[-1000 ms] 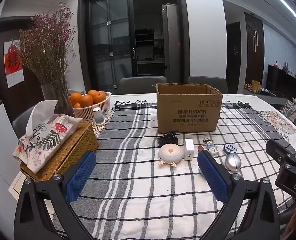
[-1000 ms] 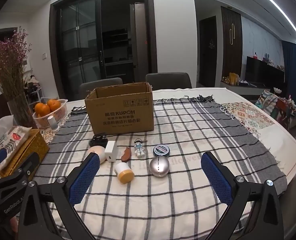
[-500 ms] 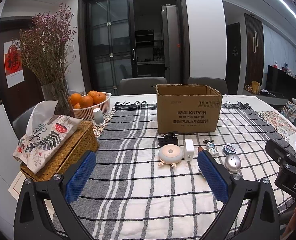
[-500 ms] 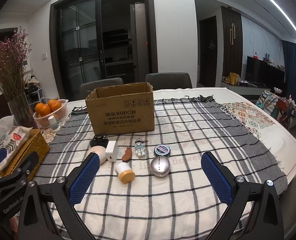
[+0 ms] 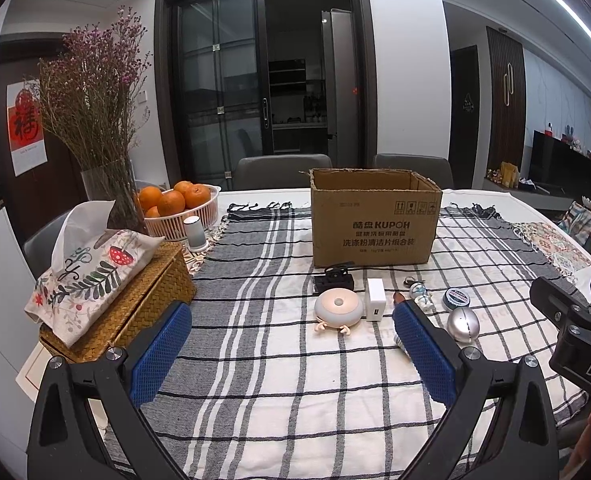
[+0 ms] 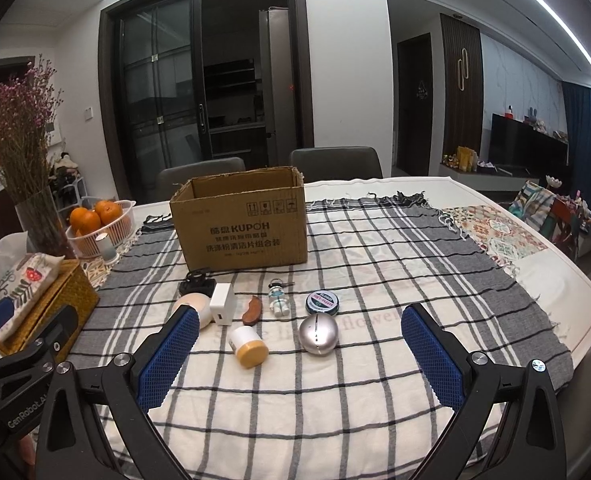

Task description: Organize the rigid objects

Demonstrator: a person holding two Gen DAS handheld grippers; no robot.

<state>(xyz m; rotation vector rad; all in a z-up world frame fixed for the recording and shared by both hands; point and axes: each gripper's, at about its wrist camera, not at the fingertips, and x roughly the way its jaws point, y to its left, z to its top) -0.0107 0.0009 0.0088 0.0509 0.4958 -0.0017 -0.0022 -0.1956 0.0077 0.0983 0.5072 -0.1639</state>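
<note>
Presently, the open cardboard box (image 6: 239, 224) stands upright on the checked cloth (image 6: 375, 264) covering the surface. Just in front of the box lie a black item (image 6: 196, 282), a white charger (image 6: 222, 309), a round pale lamp (image 5: 338, 307), a brown piece (image 6: 251, 310), a small figurine (image 6: 277, 300), a round tin (image 6: 322, 302), a silver egg-shaped object (image 6: 318, 334) and a yellow-capped jar (image 6: 247, 346). The left gripper (image 5: 291, 354) and right gripper (image 6: 299, 356) hover on the near side of these, jaws spread wide, holding nothing.

Cardboard box (image 6: 239, 224) behind small items; basket (image 6: 99, 232) left.
</note>
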